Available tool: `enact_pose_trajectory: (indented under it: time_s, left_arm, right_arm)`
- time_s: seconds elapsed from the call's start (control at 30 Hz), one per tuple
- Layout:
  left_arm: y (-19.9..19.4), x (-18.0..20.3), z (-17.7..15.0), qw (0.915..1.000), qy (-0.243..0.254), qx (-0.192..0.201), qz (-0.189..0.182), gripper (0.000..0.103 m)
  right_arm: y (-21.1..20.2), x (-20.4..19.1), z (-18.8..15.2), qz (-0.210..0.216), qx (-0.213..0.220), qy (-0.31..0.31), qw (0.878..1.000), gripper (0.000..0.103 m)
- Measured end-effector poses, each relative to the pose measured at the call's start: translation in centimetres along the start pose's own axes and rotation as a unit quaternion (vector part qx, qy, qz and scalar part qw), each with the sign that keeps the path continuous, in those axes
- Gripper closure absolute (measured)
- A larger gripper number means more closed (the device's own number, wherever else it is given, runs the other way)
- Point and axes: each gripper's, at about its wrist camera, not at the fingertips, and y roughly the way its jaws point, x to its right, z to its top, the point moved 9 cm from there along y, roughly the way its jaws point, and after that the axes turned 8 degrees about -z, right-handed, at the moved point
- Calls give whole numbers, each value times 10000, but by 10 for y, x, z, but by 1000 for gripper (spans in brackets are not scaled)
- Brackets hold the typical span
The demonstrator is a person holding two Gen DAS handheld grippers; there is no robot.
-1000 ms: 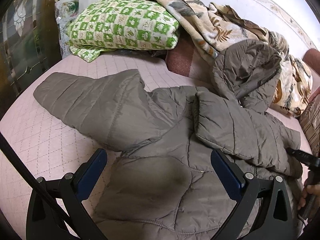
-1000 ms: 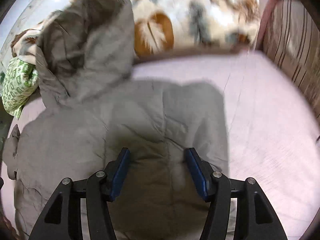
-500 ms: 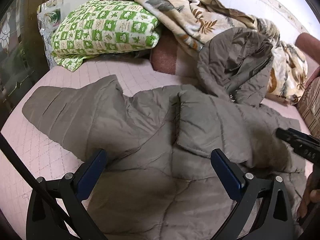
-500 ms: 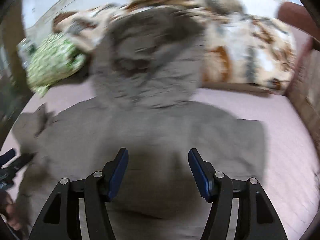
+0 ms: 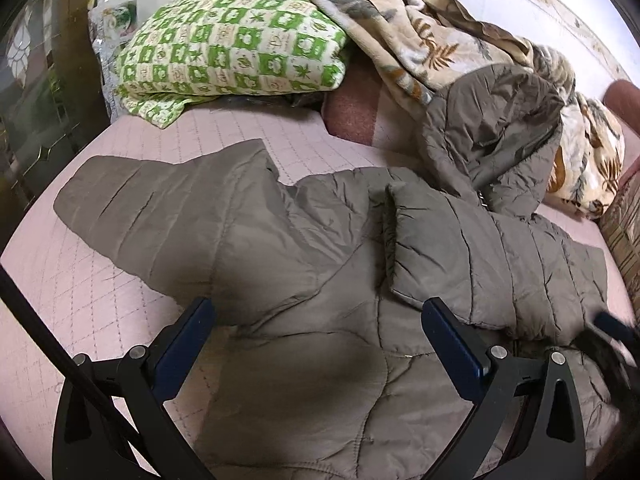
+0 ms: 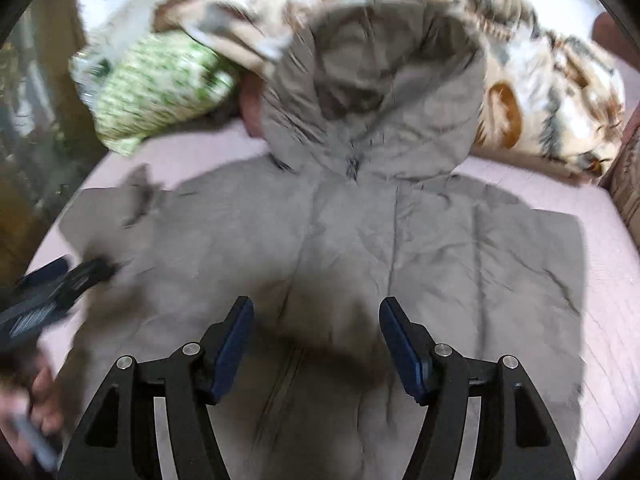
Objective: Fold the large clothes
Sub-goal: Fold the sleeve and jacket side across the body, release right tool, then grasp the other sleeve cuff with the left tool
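Note:
A grey-brown hooded puffer jacket (image 5: 320, 260) lies front up on the pink quilted bed (image 5: 60, 288). One sleeve (image 5: 152, 196) stretches out to the left. The other sleeve (image 5: 480, 248) is folded across the chest. Its hood (image 6: 380, 80) rests against the bedding behind. My left gripper (image 5: 316, 308) hovers open over the jacket's lower front, nothing between its fingers. My right gripper (image 6: 316, 304) hangs above the jacket (image 6: 360, 240) below the hood; its jaws are opening and hold nothing. Each gripper shows blurred at the edge of the other's view: the right (image 5: 612, 336), the left (image 6: 52, 284).
A green checked pillow (image 5: 228, 48) and a floral blanket (image 5: 420, 32) pile up at the head of the bed. A striped cushion (image 5: 624, 232) borders the right side. Dark glass-fronted furniture (image 5: 32, 80) stands at the left. A hand (image 6: 40, 392) holds the left gripper.
My right gripper has swung left from the jacket's right side to the middle below the hood, and its jaws stand wider. The left gripper has hardly moved.

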Motion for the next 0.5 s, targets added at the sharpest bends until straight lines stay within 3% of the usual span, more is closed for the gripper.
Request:
enact_pose_trajectory:
  time_s: [0.17, 0.23, 0.37, 0.5]
  left_arm:
    - [-8, -11, 0, 9997, 77, 110, 188, 0]
    - [-11, -19, 0, 9995, 76, 139, 262, 0]
    - [-10, -51, 2, 9987, -285, 116, 414, 0]
    - [-6, -83, 0, 9964, -676, 25, 518, 0]
  right_arm:
    - [-51, 11, -50, 373, 443, 382, 9976, 24]
    - [-41, 12, -56, 440, 174, 387, 9981, 24]
    - [-43, 18, -45, 565, 195, 500, 9970, 24]
    - [-28, 28, -48, 931, -96, 1157, 9889, 24]
